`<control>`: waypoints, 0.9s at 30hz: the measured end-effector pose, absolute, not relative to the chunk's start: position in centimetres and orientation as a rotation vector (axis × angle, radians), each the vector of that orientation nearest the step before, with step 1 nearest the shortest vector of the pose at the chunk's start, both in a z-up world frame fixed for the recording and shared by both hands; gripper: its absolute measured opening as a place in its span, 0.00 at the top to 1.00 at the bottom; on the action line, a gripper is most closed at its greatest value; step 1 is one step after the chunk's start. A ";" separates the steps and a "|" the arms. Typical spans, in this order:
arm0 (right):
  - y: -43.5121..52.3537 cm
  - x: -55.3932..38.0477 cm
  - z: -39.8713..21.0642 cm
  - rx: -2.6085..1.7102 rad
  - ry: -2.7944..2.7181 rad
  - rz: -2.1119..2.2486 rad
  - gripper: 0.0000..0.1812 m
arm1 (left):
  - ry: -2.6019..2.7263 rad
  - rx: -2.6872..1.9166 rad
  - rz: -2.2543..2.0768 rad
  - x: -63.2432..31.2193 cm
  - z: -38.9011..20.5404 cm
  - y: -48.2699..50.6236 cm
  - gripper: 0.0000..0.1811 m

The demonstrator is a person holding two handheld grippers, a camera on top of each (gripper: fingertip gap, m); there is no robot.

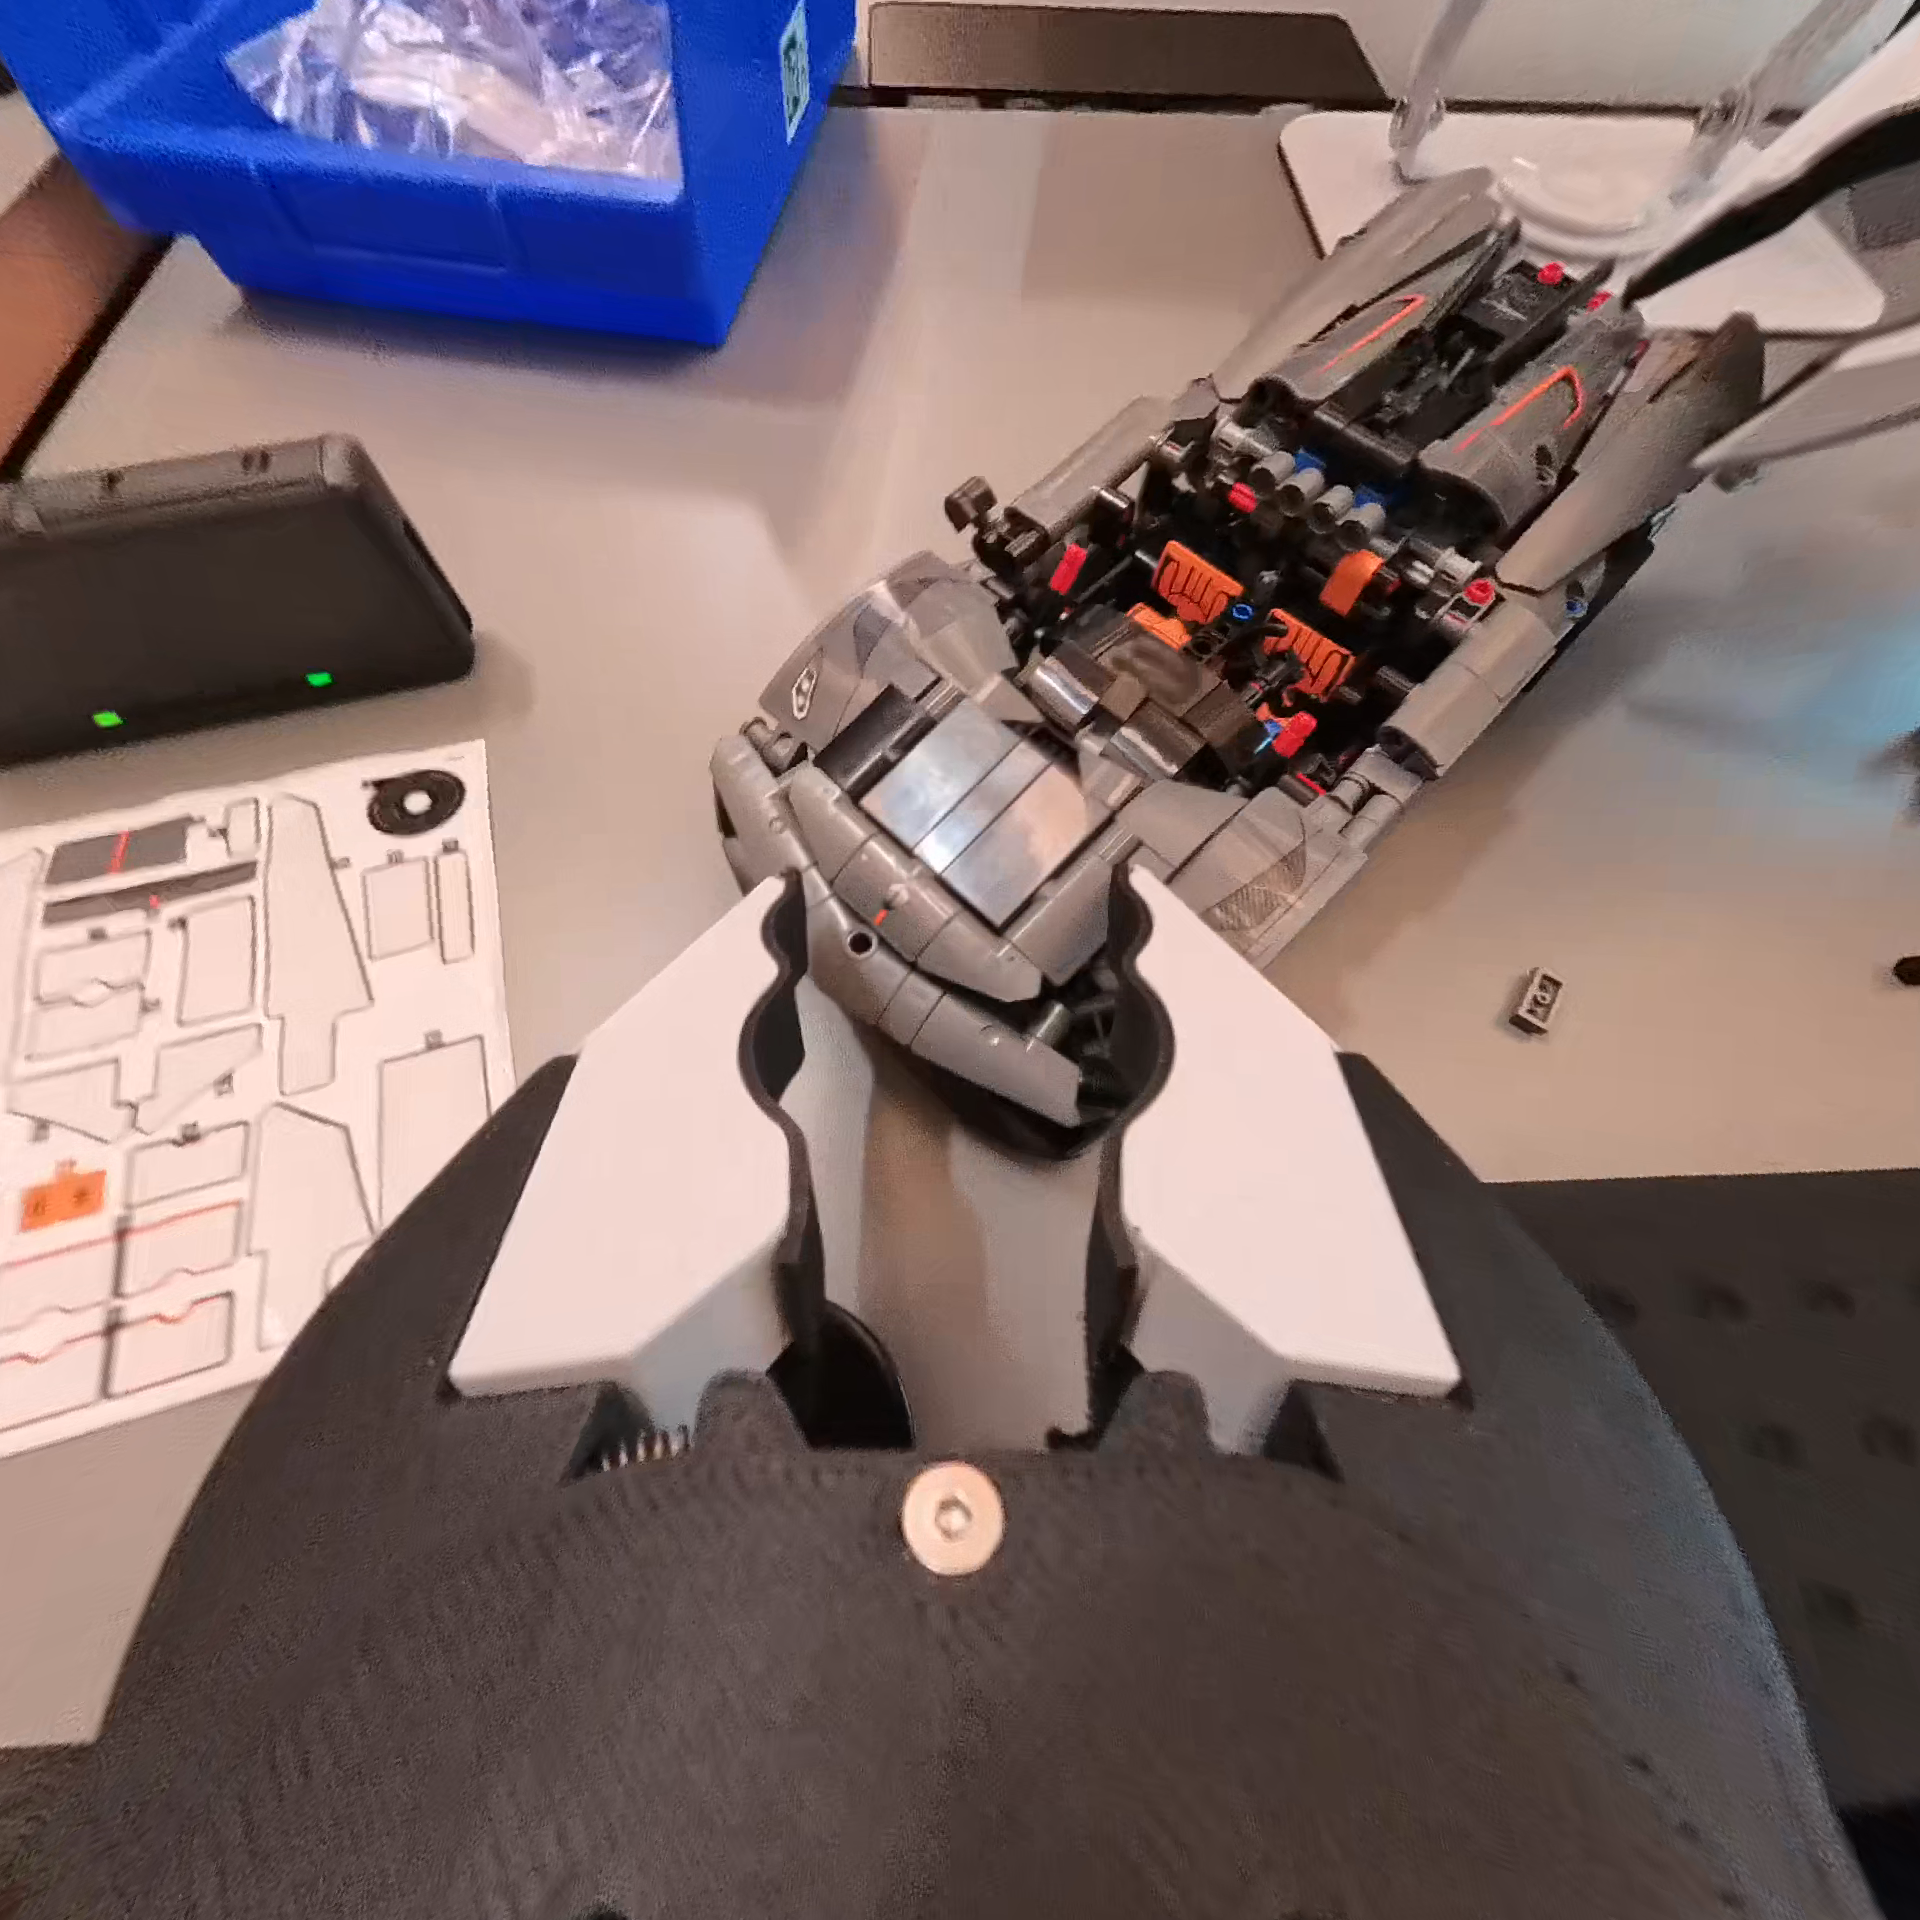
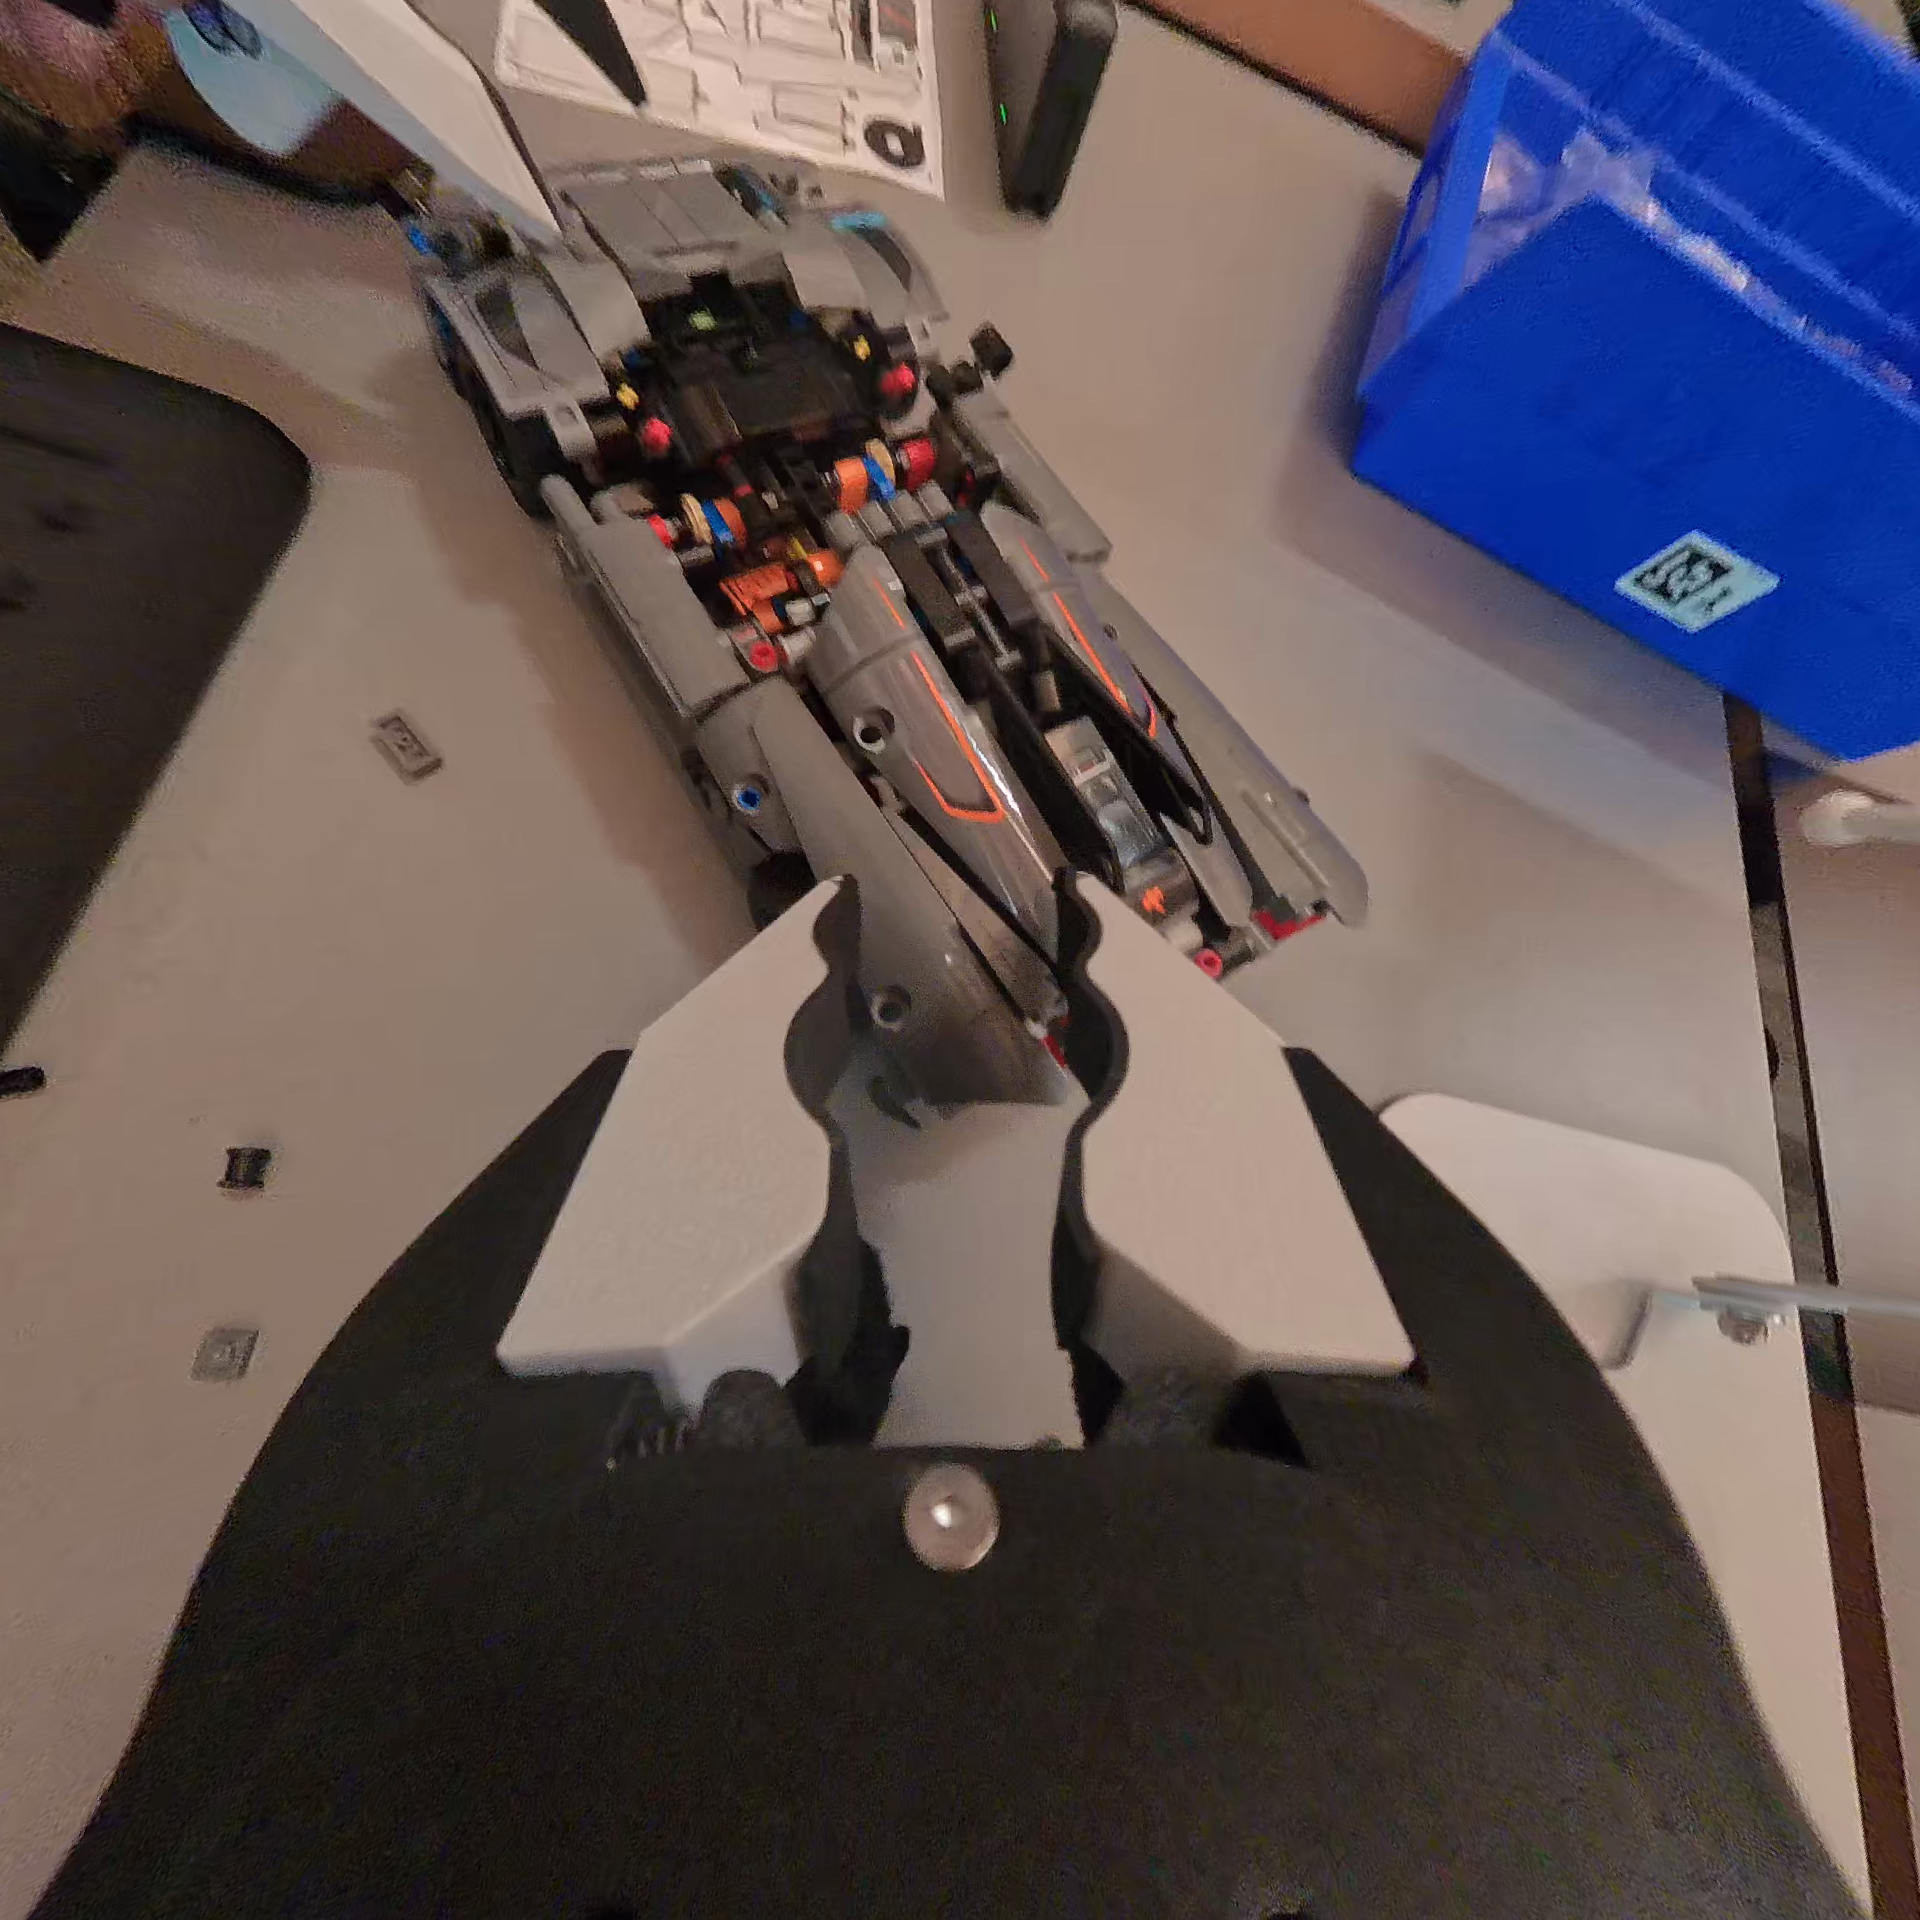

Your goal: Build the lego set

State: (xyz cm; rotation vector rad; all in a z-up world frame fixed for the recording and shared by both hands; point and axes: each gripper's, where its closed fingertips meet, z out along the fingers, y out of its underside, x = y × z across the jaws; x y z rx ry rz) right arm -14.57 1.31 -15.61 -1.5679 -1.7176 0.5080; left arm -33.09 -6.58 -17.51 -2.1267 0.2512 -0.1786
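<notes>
Currently, your left tongs (image 1: 951, 997) clamp the car (image 1: 1226, 665) nose and your right tongs (image 2: 956, 997) clamp its tail fin; the car rests on the surface (image 1: 644, 499). Hold level; avoid squeezing panels loose.

Square printed code label (image 2: 1696, 580) seen on the side of the blue bin (image 2: 1662, 416), small markings borne by the sticker sheet (image 1: 239, 1060), an emblem shown on the lego car's (image 1: 1143, 675) nose, none of it legible
</notes>
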 end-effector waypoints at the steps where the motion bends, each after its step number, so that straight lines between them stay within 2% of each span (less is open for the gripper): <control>1: 1.6 -14.3 -15.9 -1.593 -1.723 0.489 0.77 | 0.223 -2.131 -0.225 -33.1 -17.7 -6.7 0.69; 3: 2.0 -13.8 -16.4 -1.623 -1.727 0.473 0.74 | 0.174 -2.147 -0.329 -32.9 -18.1 -7.0 0.69; 11: 3.0 -12.4 -16.3 -1.707 -1.707 0.471 0.74 | 0.146 -2.095 -0.497 -31.4 -17.8 -7.2 0.71; 12: 3.1 -12.2 -16.3 -1.715 -1.709 0.463 0.74 | 0.161 -2.093 -0.518 -31.1 -17.8 -7.3 0.76; 13: 3.3 -11.9 -16.3 -1.727 -1.707 0.462 0.74 | 0.171 -2.091 -0.530 -30.8 -17.7 -7.3 0.77; 21: 4.3 -10.7 -16.5 -1.825 -1.656 0.502 0.71 | 0.244 -2.066 -0.357 -31.8 -15.1 -4.8 0.76; 27: 4.3 -11.4 -15.9 -1.776 -1.639 0.459 0.73 | 0.394 -2.141 -0.246 -31.2 -14.8 -0.4 0.83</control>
